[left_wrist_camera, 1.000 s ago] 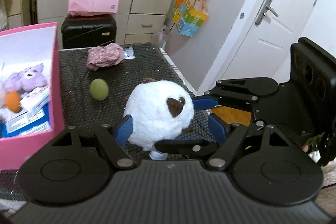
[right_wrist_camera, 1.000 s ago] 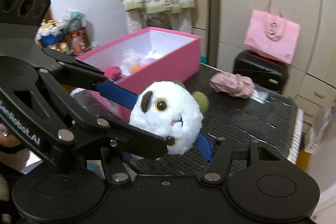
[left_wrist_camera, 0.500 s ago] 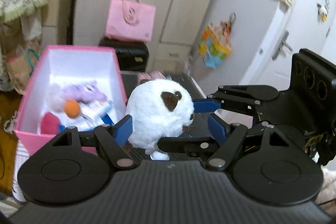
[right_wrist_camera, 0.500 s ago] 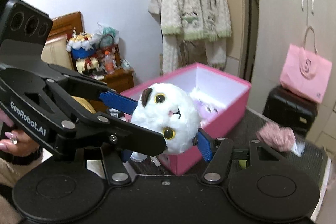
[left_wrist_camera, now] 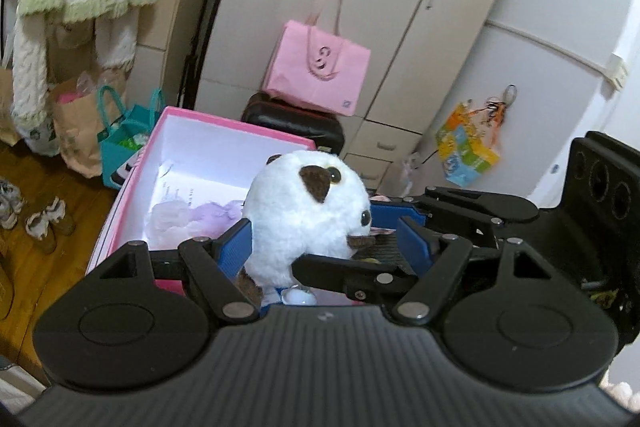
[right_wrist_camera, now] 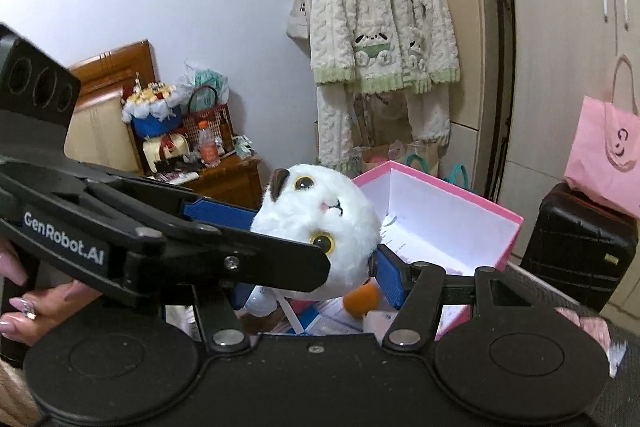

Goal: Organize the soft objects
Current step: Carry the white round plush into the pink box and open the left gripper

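Note:
A round white plush toy with brown ears is held between both grippers, above the near end of the pink box. My left gripper presses it from its sides and my right gripper does the same from the other direction. The toy faces the right wrist camera, yellow eyes showing. The pink box holds a purple plush, an orange ball and papers.
A black suitcase with a pink bag on it stands behind the box. A pink fabric bundle lies on the dark mat at right. A knitted cardigan hangs on the wall. Wooden nightstand at left.
Both grippers have carried the white plush up and leftward from the dark mat to over the pink box. The green ball and the fabric bundle have left the left view.

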{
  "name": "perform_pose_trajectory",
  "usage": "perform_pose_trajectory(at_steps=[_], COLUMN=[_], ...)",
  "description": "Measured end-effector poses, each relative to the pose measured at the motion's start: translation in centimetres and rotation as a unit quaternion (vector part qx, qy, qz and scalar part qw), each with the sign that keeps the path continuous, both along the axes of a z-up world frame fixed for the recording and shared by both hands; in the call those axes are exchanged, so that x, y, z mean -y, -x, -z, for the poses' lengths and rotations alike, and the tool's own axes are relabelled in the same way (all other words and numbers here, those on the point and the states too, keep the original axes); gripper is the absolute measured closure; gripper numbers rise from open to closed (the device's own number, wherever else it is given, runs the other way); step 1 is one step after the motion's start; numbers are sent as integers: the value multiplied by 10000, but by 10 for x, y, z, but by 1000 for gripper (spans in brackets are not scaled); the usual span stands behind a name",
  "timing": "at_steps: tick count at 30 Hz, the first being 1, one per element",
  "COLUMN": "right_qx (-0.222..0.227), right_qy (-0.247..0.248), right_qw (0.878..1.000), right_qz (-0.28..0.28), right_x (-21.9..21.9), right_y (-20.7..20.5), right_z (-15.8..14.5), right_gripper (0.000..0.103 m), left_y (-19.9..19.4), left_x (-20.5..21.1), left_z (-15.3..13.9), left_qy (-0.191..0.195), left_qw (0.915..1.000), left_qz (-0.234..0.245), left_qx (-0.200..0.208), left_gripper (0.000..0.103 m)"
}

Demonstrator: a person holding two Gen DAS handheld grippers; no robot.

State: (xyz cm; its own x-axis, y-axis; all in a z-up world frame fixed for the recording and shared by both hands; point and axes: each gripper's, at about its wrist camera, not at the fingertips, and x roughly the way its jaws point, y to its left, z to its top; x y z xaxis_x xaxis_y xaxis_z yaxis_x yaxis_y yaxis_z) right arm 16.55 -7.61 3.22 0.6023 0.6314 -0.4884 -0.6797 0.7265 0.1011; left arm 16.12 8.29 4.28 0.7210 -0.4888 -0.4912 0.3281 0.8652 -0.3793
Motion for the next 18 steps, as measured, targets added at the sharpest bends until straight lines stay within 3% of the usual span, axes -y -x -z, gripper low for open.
perform_pose_trajectory(at_steps=[10, 15, 18], right_qx=[-624, -717, -569], right_qy=[503, 824, 1114], right_qw=[9965, 9938, 9920], right_qz=[-221, -215, -192], right_x=[-28, -37, -43], right_y=[-51, -56, -54], right_z=[46, 58, 62], right_gripper=[37, 34, 33], left_y=[-41, -44, -38], left_x=[-22, -20, -14], left_z=[53, 61, 58], left_qy=[-3, -249, -606], left_qw=[9957, 9951, 9951], left_qz=[-189, -222, -369], left_qx=[-908, -927, -690], left_gripper=[27, 27, 27])
